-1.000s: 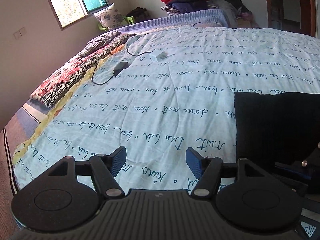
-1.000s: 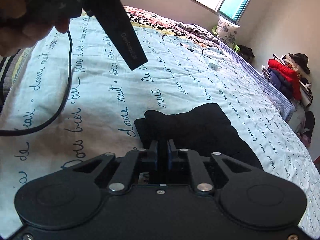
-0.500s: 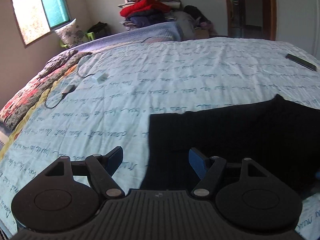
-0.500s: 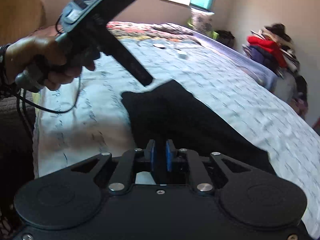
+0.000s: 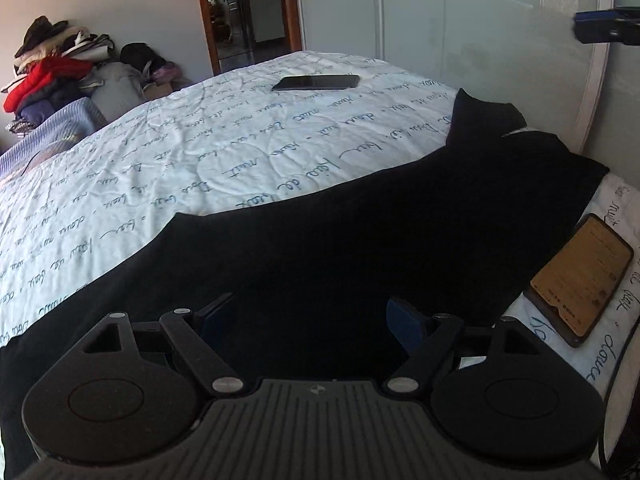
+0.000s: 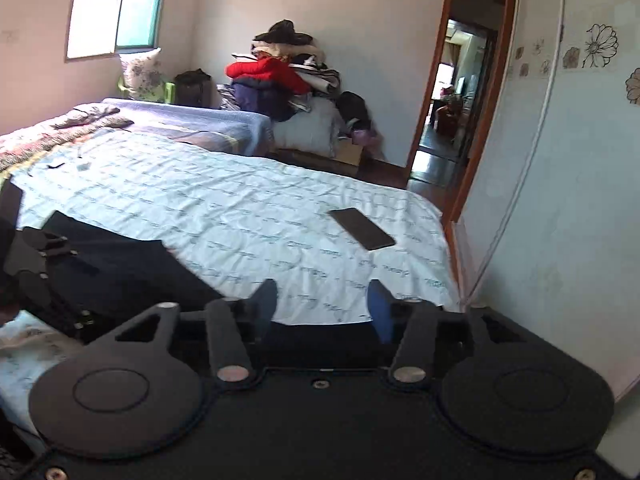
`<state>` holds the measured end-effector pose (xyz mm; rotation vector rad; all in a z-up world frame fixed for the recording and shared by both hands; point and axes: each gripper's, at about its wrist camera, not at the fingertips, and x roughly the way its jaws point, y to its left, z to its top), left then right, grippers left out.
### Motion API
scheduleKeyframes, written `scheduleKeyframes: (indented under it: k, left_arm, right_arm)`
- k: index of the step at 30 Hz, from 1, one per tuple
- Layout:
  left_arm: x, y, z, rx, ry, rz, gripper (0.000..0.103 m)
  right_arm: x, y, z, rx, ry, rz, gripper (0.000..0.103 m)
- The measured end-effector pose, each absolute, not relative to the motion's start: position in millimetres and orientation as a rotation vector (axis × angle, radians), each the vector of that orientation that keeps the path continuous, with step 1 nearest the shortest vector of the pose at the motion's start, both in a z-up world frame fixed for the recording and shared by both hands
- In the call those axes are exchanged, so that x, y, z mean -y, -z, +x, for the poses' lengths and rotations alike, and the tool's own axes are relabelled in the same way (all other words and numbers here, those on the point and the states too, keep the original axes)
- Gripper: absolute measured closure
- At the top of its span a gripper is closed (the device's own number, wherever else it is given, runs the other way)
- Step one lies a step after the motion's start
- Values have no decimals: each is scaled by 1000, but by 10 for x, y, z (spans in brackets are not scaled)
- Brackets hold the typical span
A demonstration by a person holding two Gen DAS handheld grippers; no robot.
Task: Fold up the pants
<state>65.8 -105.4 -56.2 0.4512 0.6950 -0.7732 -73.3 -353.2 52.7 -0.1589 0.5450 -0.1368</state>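
Note:
Black pants (image 5: 340,232) lie flat along the near edge of the bed, stretching from lower left to the far right near the wall. My left gripper (image 5: 308,316) is open and empty, low over the middle of the pants. My right gripper (image 6: 322,304) is open and empty, above the bed's near edge; a strip of the pants (image 6: 132,264) shows at the left of the right wrist view, with the left gripper's body (image 6: 36,264) over it. A blue tip of the right gripper (image 5: 604,30) shows at the top right of the left wrist view.
The bed has a white quilt with blue script (image 5: 200,152). A dark phone (image 5: 316,82) lies on the far side, also in the right wrist view (image 6: 362,228). A lit phone (image 5: 580,280) lies right of the pants. A clothes pile (image 6: 280,76), doorway (image 6: 452,92) and wardrobe wall (image 5: 480,40) surround the bed.
Both cameras swung right across the room. The right gripper, shut before, is now open and off the pants. The left gripper moved from beside the pants to over their middle.

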Motion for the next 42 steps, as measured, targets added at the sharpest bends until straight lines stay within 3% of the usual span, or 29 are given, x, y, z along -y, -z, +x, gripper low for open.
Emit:
scheduleKeyframes:
  k: [3, 4, 5, 18, 19, 22, 27, 36, 39, 42]
  left_arm:
    - [1265, 615, 630, -683, 767, 490, 21]
    - [1309, 627, 618, -682, 771, 498, 21]
    - [1353, 647, 609, -681, 776, 506, 21]
    - [1643, 782, 626, -679, 810, 530, 22]
    - [1651, 777, 631, -682, 810, 527, 22]
    - [1684, 773, 636, -690, 823, 509, 24]
    - [1765, 795, 633, -699, 843, 496, 38]
    - [1846, 772, 588, -684, 871, 501, 38]
    - [1856, 744, 567, -669, 877, 503, 38]
    - [1855, 687, 552, -662, 909, 476, 38]
  right_arm:
    - [4151, -181, -229, -612, 203, -25, 48]
    - [4335, -75, -84, -631, 241, 12, 57]
    - [4560, 57, 75, -660, 289, 44, 60]
    - [5669, 946, 929, -764, 352, 373, 59]
    - [5654, 951, 930, -767, 353, 368, 62]
    - [5634, 875, 855, -733, 331, 374, 86]
    - [5564, 604, 631, -653, 342, 319, 88]
    - [5566, 33, 105, -359, 208, 356, 88]
    - [5632, -98, -175, -228, 143, 399, 97]
    - [5733, -177, -435, -153, 123, 454, 98]
